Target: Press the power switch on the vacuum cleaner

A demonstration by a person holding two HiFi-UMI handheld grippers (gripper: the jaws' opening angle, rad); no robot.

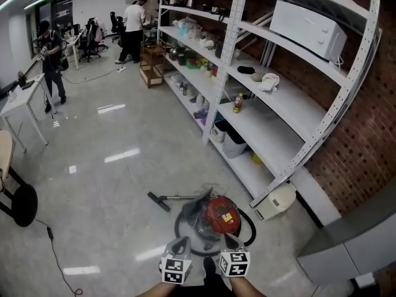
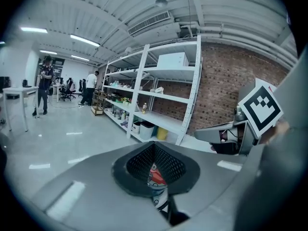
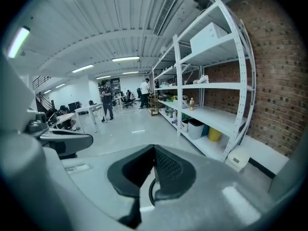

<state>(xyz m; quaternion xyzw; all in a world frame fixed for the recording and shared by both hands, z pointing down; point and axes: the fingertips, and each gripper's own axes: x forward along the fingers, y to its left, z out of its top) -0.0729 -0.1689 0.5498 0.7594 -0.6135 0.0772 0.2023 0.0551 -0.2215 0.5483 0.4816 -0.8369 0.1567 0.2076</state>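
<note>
A red canister vacuum cleaner (image 1: pixel 216 217) stands on the glossy floor, with its black hose (image 1: pixel 247 234) looped round it and its wand and floor nozzle (image 1: pixel 160 201) lying to the left. Both grippers hang just above its near side. My left gripper (image 1: pixel 180 245) is over the left part of the body and my right gripper (image 1: pixel 229 240) over the right part. Neither touches it. In the left gripper view the jaws of my left gripper (image 2: pixel 154 170) meet, and a sliver of the red vacuum (image 2: pixel 156 176) shows below. My right gripper (image 3: pixel 153 172) is likewise shut on nothing.
A tall white shelving unit (image 1: pixel 291 116) runs along the brick wall at right, with a white appliance (image 1: pixel 276 201) on the floor at its foot. A grey cabinet (image 1: pixel 352 240) stands near right, a black stool (image 1: pixel 23 204) and a floor cable (image 1: pixel 59 258) at left. People (image 1: pixel 51 60) stand far back.
</note>
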